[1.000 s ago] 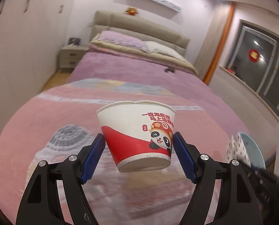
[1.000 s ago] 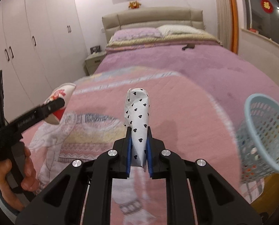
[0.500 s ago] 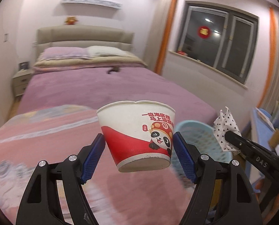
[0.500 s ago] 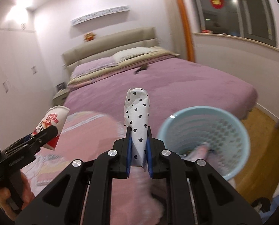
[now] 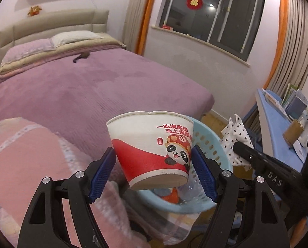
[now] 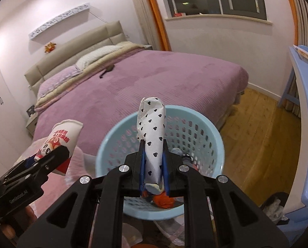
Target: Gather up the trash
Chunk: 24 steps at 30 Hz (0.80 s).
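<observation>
My left gripper [image 5: 154,171] is shut on a red and white paper cup [image 5: 151,148] with a panda print, held upright at the near edge of a light blue perforated trash basket [image 5: 209,144]. The cup also shows in the right wrist view [image 6: 60,142]. My right gripper [image 6: 154,165] is shut on a crumpled white paper with black hearts [image 6: 151,132] and holds it over the basket's [image 6: 216,136] opening. In the left wrist view the paper [image 5: 236,138] sits at the basket's right side. Some trash, one piece red [image 6: 164,200], lies in the basket.
A bed with a purple cover [image 5: 91,86] fills the space behind the basket. A pink patterned blanket [image 5: 29,155] lies at lower left. A blue desk [image 5: 278,128] with books stands at the right. Wooden floor [image 6: 267,140] runs between bed and desk.
Both grippers swung right from the pink blanket to the blue basket, carrying the cup and the paper. The right gripper now hangs over the basket opening.
</observation>
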Tool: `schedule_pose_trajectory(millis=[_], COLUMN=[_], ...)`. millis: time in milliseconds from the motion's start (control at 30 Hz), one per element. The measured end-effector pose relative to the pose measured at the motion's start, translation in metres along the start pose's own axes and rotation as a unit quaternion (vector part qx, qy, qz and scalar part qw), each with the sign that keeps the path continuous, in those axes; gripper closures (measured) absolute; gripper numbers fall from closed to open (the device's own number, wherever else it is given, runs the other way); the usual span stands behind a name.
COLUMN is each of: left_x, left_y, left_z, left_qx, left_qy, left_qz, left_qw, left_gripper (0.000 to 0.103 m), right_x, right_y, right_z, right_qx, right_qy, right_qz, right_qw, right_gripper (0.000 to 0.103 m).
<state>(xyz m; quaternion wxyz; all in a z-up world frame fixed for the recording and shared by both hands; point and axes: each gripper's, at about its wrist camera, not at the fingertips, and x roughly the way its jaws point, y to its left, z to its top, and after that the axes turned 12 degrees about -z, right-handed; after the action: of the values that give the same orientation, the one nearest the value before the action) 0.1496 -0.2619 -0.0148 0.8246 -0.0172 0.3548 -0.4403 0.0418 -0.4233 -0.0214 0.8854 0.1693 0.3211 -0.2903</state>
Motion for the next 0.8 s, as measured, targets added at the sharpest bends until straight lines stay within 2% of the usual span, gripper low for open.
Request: schedule_pose_trajectory(millis=[33,67,100,133,300,500,667,800], left_x=[0.006,0.009,0.010,0.012,-0.008,-0.066,-0.121,-0.159], left_y=[0.002,0.003,0.003,0.006,0.018,0.037,0.048,0.050], left_z=[-0.001,-0.003,-0.005,-0.010,-0.018,-0.035,-0.063,-0.089], left_qx=[0.004,0.006,0.009,0.011,0.011,-0.002,0.006,0.015], left_qy=[0.005,0.009,0.012,0.018,0.009,-0.030,-0.060,-0.099], left_qz=[0.002,0.005,0.009,0.013,0.020,0.040,0.097,0.160], left_qw=[1.0000,0.9999,0.9999,0.9997,0.9997,0.9987,0.9935,0.9821], left_gripper=[0.020,0.017,0.016,0.016,0.016,0.015,0.014,0.013], right_x=[0.006,0.015,0.022,0.031,0.037,-0.001,-0.041,-0.075], right_y=[0.001,0.001,0.000,0.000,-0.011,0.016,0.044,0.062], right_z=[-0.001,-0.002,-0.002,-0.002,-0.008,-0.017,-0.032,-0.045], right_qx=[-0.003,-0.005,-0.005,-0.004,0.015,-0.017,-0.040,-0.054], right_qy=[0.006,0.015,0.022,0.033,0.042,0.014,-0.025,-0.075], right_qz=[-0.006,-0.015,-0.020,-0.021,-0.013,0.004,0.026,0.028], right_qw=[1.000,1.000,1.000,0.999,0.999,1.000,0.999,0.995], right_gripper=[0.084,0.072,0.051,0.046,0.046,0.046,0.045,0.043])
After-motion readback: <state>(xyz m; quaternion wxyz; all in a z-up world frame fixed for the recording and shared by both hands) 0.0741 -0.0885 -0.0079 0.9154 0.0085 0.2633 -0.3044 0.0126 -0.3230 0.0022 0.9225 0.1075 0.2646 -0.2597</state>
